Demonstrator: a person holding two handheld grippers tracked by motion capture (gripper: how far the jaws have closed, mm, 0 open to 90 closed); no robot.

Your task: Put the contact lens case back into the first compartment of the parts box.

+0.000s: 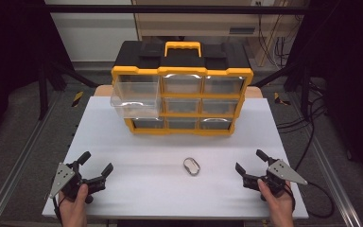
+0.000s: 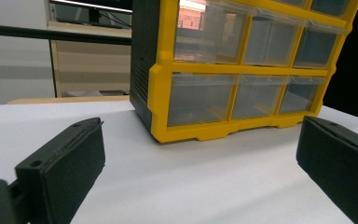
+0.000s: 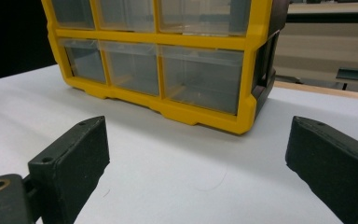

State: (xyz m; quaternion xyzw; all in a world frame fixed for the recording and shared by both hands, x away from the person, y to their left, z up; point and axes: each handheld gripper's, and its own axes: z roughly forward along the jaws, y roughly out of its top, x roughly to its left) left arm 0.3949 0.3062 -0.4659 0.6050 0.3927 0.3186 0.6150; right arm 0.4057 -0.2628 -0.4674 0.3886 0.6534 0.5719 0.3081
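Ring (image 1: 191,166): small oval metal loop, silvery, lying flat on white surface (image 1: 137,189), between the two claws, nearer right one, touching neither.
Organizer (image 1: 182,94): yellow-black drawer cabinet, upright at far side of surface, clear drawers; top-left drawer (image 1: 135,98) pulled out, rest shut.

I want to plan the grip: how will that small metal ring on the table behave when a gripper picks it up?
The ring looks like a thin, shiny metal loop, so probably stiff and light. It lies flat on the white table, so it seems unlikely to roll, but may slide when nudged. Being so low, it could slip from the jaws unless pinched across its rim.
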